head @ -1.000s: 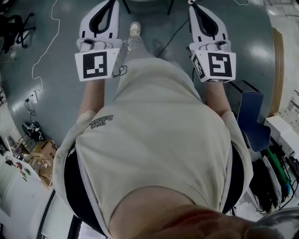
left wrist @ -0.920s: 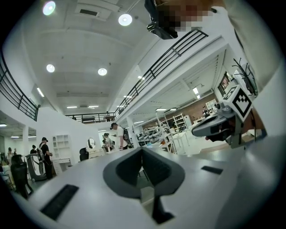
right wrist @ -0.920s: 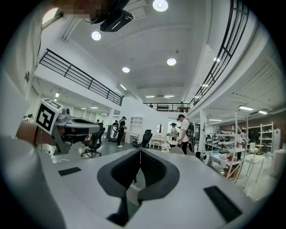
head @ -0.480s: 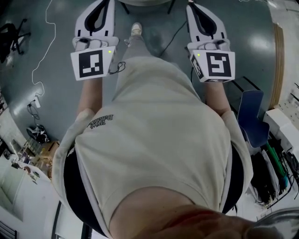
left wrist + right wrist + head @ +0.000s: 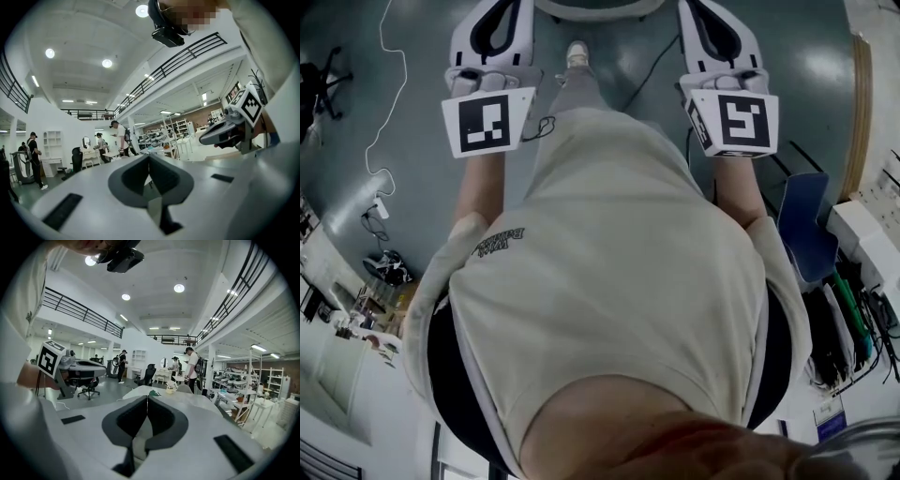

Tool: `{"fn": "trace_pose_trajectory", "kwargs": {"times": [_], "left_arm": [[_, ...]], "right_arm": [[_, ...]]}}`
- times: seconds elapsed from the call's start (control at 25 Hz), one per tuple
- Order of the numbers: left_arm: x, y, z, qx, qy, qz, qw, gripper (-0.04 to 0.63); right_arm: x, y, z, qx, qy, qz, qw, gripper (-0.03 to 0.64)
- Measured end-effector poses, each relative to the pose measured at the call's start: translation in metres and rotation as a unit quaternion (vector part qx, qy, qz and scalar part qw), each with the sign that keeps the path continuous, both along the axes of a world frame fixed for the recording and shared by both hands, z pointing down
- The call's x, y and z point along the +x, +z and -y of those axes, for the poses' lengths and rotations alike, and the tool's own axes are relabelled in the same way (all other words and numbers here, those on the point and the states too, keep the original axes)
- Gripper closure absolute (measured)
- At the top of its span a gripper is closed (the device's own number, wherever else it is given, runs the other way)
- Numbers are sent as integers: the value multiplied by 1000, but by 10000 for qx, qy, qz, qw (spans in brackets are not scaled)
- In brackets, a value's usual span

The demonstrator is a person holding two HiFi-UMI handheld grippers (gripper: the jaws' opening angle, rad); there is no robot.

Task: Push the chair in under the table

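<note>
A smooth grey floor (image 5: 422,84) runs ahead to a round white table (image 5: 180,396). A curved grey chair back (image 5: 185,389) sits just beside it. The left gripper (image 5: 149,155) and right gripper (image 5: 147,398), both glossy white shells, are well short of the chair. They are held forward, probably to push, with jaws together and empty.

The head view is dim, with pale glare on the floor (image 5: 818,70) at two o'clock. Both gripper views are bright under round ceiling lamps (image 5: 107,63) toward twelve; edges bend, corners go black, near surfaces blur.
</note>
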State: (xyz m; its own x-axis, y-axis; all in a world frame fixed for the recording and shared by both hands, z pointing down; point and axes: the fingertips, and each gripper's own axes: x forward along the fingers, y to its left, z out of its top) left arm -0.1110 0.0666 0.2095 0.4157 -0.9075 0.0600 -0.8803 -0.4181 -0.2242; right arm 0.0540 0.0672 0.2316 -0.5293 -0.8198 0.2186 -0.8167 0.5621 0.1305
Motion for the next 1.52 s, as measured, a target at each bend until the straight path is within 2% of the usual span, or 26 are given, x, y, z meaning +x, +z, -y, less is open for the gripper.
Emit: {"fn": "trace_pose_trajectory", "kwargs": {"times": [0.16, 0.52, 0.68, 0.76, 1.0, 1.24, 1.36, 1.52], "left_arm": [[-10, 4, 34, -107, 233, 6, 9997, 584], [-29, 13, 106, -277, 784, -85, 9965, 584], [-34, 11, 131, -305, 999, -111, 9945, 584], [-37, 11, 139, -346, 1070, -99, 9936, 584], [-34, 5, 152, -354, 1179, -118, 9923, 584], [-22, 3, 160, -351, 1192, -93, 9922, 584], [-21, 7, 165, -409, 1008, 159, 9939, 584], [-19, 16, 171, -593, 842, 176, 9945, 584]], "right_arm": [[-16, -7, 33, 75, 128, -235, 9996, 606], [-56, 0, 104, -76, 427, -335, 9985, 607], [-64, -9, 128, -326, 533, 153, 9979, 607], [-68, -15, 137, -283, 636, 175, 9974, 606], [-62, -23, 151, -262, 780, 67, 9966, 607], [-56, -22, 161, -260, 709, -7, 9971, 607], [-52, -19, 166, -316, 586, -40, 9978, 607], [-45, -14, 179, -352, 387, -93, 9986, 606]]}}
